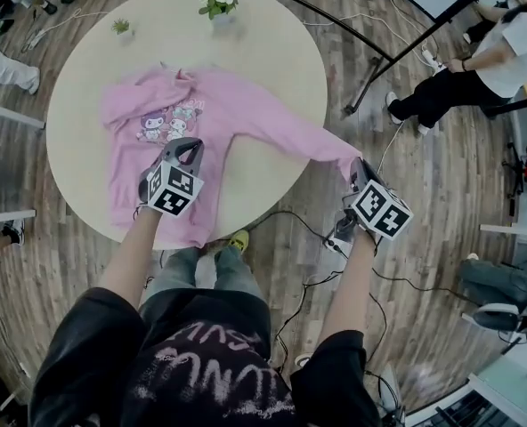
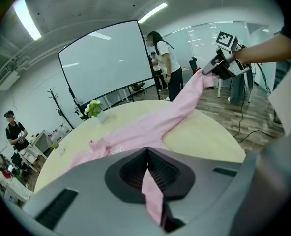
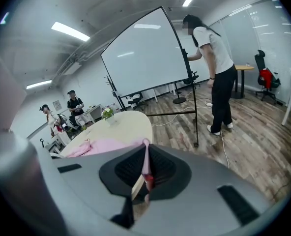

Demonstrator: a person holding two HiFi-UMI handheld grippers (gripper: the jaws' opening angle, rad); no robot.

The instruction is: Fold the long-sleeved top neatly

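A pink long-sleeved top [image 1: 219, 114] with a cartoon print lies spread face up on the round table [image 1: 272, 34]. My left gripper [image 1: 190, 149] is shut on a pinch of its fabric in the middle of the body, and pink cloth [image 2: 150, 195] shows between the pads. One sleeve [image 1: 308, 140] stretches out past the table's right edge. My right gripper [image 1: 357, 169] is shut on that sleeve's cuff, held above the floor. The right gripper view shows the cuff [image 3: 145, 163] clamped between the pads. From the left gripper view, the right gripper [image 2: 207, 72] holds the taut sleeve [image 2: 185, 102].
Two small potted plants [image 1: 217, 3] [image 1: 121, 28] stand at the table's far edge. A black screen stand [image 1: 370, 60] and a seated person [image 1: 477, 69] are to the right. Cables [image 1: 299, 238] run over the wooden floor near my feet.
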